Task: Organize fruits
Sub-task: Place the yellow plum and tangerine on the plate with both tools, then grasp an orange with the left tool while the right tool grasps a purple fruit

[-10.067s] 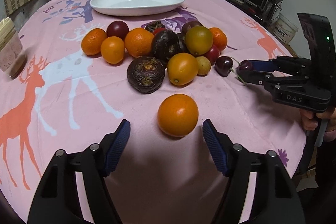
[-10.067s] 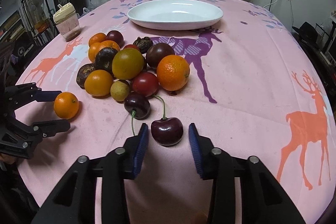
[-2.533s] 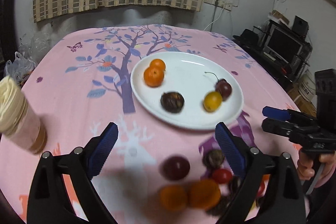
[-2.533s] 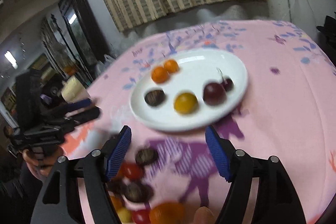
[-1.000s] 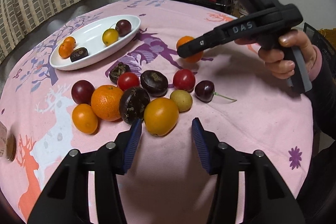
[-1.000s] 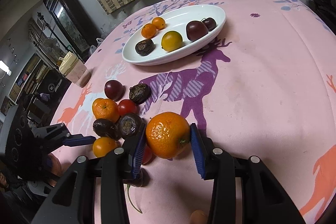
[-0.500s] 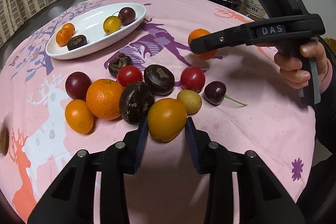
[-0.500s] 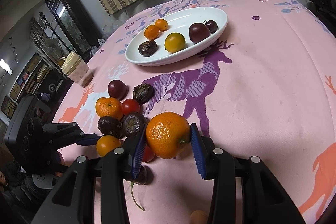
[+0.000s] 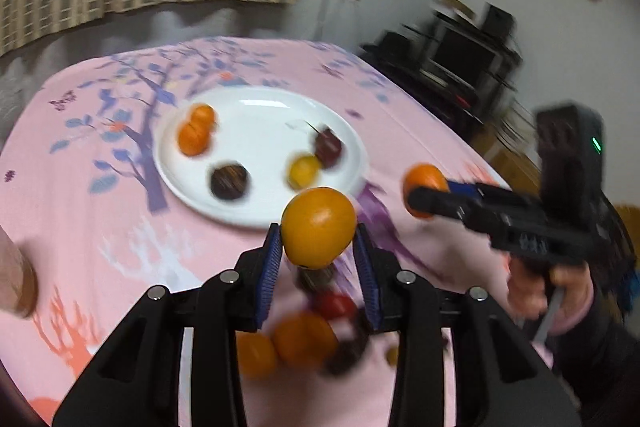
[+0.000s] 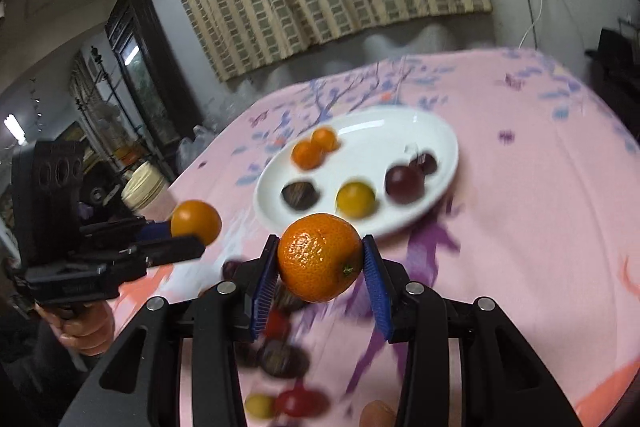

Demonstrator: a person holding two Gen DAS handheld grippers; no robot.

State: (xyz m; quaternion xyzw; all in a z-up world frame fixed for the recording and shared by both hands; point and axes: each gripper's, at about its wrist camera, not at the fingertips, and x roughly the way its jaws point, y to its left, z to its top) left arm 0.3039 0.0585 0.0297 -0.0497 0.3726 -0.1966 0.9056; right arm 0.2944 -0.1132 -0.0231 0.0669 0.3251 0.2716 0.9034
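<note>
Between each gripper's pads sits a clamped fruit, smooth orange [image 9: 318, 227] in the left gripper [image 9: 318, 255], mandarin [image 10: 320, 257] in the right gripper [image 10: 320, 269], so both should lower gently onto bare plate [image 10: 440, 143] ahead before letting go.

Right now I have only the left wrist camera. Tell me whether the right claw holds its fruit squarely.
Observer: It does. The right claw is shut on a mandarin, one pad on each side.
Operator: Sort out that dark red blur on the plate.
Observer: Two fruits: a plum and, behind it, a cherry.
Operator: Describe my claw from the side.
Observer: The left claw, whose jaws have just been closing, grips an orange right at its fingertips.
</note>
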